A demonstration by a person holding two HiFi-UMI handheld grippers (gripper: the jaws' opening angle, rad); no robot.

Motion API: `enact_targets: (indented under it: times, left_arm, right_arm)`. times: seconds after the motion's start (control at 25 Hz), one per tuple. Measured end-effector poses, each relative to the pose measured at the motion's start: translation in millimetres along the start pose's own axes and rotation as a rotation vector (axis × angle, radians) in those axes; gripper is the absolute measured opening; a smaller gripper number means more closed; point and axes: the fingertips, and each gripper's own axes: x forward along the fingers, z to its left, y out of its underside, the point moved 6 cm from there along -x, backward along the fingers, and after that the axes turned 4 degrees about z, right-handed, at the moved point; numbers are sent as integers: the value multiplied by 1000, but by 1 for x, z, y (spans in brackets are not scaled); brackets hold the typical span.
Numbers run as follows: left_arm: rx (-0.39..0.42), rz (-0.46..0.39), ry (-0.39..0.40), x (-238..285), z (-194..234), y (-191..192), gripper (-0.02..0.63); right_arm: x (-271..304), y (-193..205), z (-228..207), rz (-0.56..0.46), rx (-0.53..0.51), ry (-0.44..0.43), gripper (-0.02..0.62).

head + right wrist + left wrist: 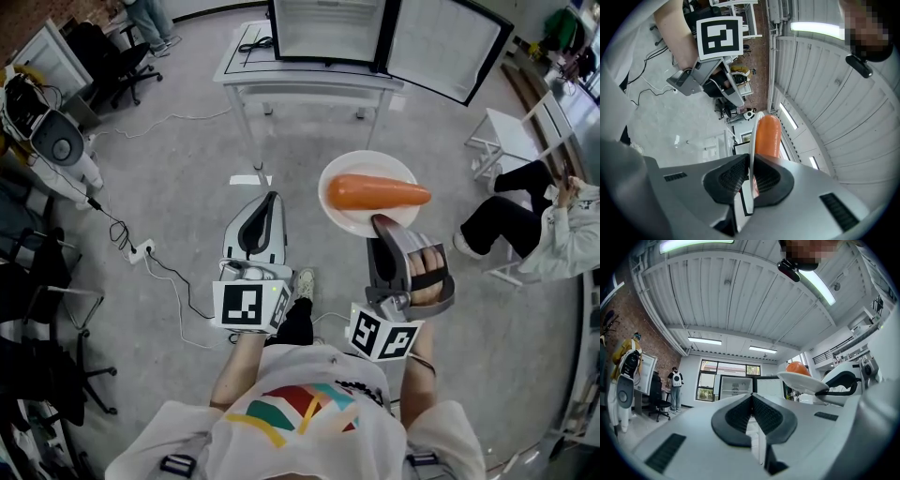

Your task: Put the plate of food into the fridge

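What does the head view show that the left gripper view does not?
Only the head view: the seated person and the floor cables. Only the left gripper view: the ceiling lights, a standing person with a backpack and the closed, empty jaws of the left gripper. Both: the open fridge and the carrot on the plate, gripped at its rim by the right gripper.

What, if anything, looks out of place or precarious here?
The plate hangs in mid-air, pinched only at its rim by the right claw, with a whole carrot lying loose on it. Nothing is spilled or damaged.
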Motion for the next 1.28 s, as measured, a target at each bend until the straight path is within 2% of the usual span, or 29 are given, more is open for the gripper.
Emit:
enact_targets:
  times: [0.16, 0.28, 0.72, 1.0, 1.28]
  left_arm:
    - [-18, -9, -15, 56, 34, 2, 6]
    - [-24, -16, -4, 80, 51, -3, 6]
    - [-11, -61, 61, 190, 104, -12, 6]
    - [-22, -74, 49, 227, 135, -11, 6]
    - [-27, -60, 65, 263, 140, -5, 6]
  right_arm:
    - [63, 4, -4, -1, -24, -14, 29]
    - [89, -1, -11, 8, -31, -18, 29]
    - [203, 2, -33, 45, -45, 40, 28]
    - [251, 2, -34, 52, -45, 37, 29]
    - [287, 11, -36, 49, -43, 33, 28]
